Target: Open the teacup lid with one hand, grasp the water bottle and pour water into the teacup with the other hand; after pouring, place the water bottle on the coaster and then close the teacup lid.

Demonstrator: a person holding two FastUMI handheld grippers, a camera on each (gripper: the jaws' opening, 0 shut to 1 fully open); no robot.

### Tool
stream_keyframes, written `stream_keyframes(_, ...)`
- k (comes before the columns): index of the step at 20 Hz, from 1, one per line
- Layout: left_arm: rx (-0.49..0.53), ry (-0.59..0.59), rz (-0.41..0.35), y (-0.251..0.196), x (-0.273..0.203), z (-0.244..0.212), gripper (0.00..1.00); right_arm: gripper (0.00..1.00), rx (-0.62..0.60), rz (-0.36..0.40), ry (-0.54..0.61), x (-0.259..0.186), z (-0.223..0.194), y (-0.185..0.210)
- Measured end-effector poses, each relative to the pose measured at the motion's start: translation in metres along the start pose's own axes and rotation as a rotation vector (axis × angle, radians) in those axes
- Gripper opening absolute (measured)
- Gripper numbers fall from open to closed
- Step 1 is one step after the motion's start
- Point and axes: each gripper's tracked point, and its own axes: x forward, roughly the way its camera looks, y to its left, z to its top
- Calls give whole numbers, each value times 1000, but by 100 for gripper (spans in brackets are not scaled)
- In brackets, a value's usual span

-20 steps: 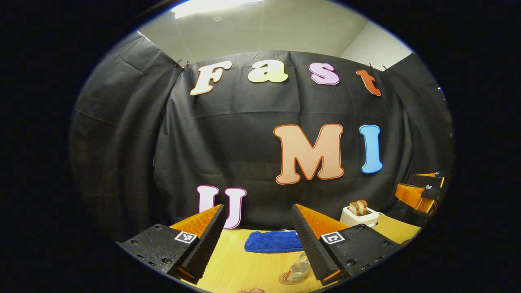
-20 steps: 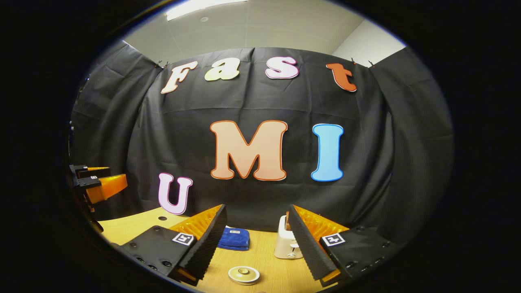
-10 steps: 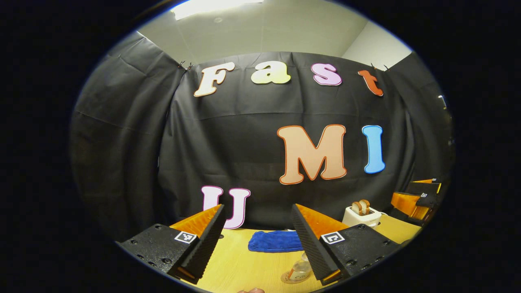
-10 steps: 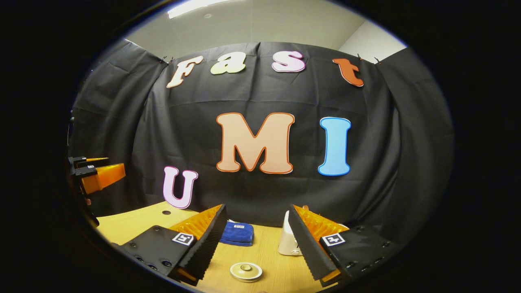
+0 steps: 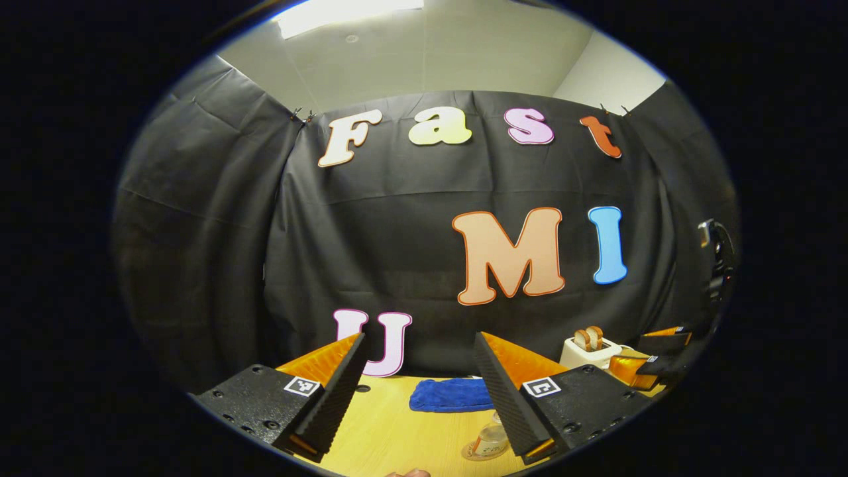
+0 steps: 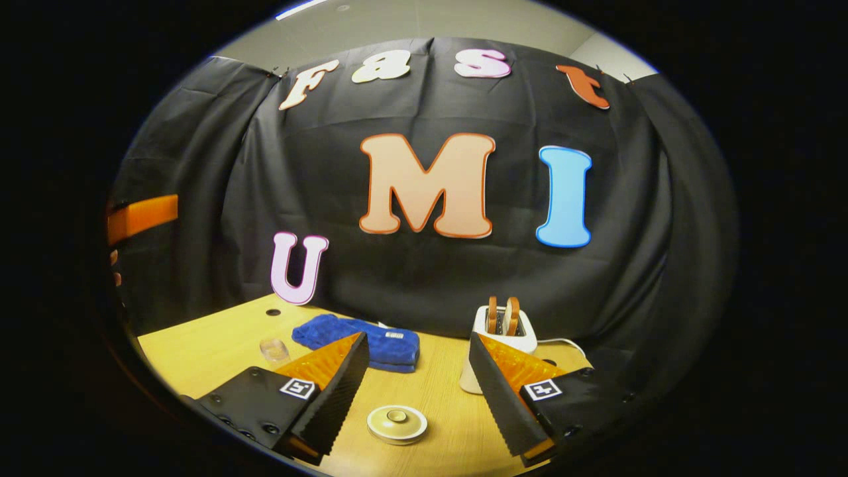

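- In the left gripper view, our left gripper (image 5: 419, 391) hangs above the pale wooden bench (image 5: 391, 430) with its fingers spread apart, nothing between them.
- Its right-hand finger cuts off the clear plastic water bottle (image 5: 491, 438), which lies on a round coaster (image 5: 474, 454) just in front of the folded blue towel (image 5: 450, 395); we cannot make out the bottle's cap.
- In the right gripper view, our right gripper (image 6: 419, 391) is likewise spread wide and empty.
- One round cream teacup lid with a small knob (image 6: 397, 424) sits on the bench in front of the towel; the cup beneath is hard to make out.
- One white toaster (image 6: 498, 334) with two slices stands right of the towel, partly hidden by a finger.
- A small clear object left of the towel is too blurred to name.
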Motion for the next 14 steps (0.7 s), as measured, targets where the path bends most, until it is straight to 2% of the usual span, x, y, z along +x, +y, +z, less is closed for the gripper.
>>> stream_keyframes(4,16,-1,23,8,-6,2,95,94,-18,8,88,15,-37,2)
stream_keyframes(5,18,1,29,10,-6,1,92,98,-18,13,111,19,-47,5)
stream_keyframes(7,22,7,41,14,-9,0,94,98,-16,23,163,26,-67,9)
stream_keyframes(8,23,8,46,16,-10,1,95,94,-11,27,194,28,-77,10)
stream_keyframes(9,25,11,50,18,-12,-1,95,100,-7,31,221,31,-88,12)
stream_keyframes(13,29,25,61,21,-16,-4,92,100,1,53,344,40,-131,19)
stream_keyframes(14,30,28,64,22,-16,-6,92,97,1,60,374,40,-141,21)
